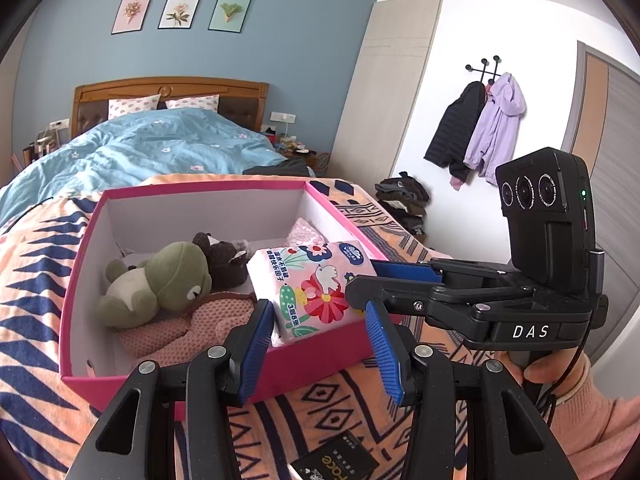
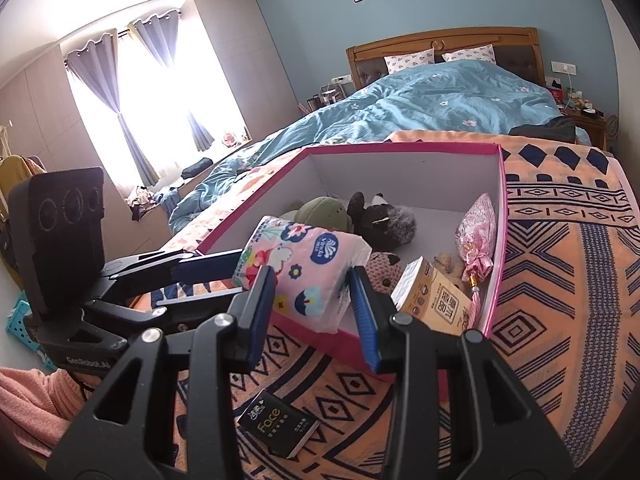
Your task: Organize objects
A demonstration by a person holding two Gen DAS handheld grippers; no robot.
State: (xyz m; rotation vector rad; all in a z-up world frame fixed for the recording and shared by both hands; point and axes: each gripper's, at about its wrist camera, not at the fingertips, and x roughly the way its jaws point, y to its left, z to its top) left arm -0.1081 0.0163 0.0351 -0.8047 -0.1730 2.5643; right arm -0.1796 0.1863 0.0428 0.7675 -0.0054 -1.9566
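Claw fingers of the right claw (image 2: pixel 312 312) squeeze a pink flowery tissue pack (image 2: pixel 298 270), one blue pad on each side of it, low in the middle of the right wrist view. The pack hangs over the near edge of the pink box (image 2: pixel 498 240), at the box's lower left corner in that view. The left claw (image 1: pixel 316 344) is spread wide and holds nothing; the same tissue pack (image 1: pixel 316 292) shows between its blue pads but they stay apart from it. Inside the box lie a green frog toy (image 1: pixel 160 280), a dark furry toy (image 1: pixel 226 258), a pink knit toy (image 1: pixel 176 328) and a small tan carton (image 2: pixel 434 300). The box sits on an orange patterned blanket (image 2: pixel 560 280) on the bed. A black Face packet (image 2: pixel 278 424) lies on the blanket, near the bottom of the frame.
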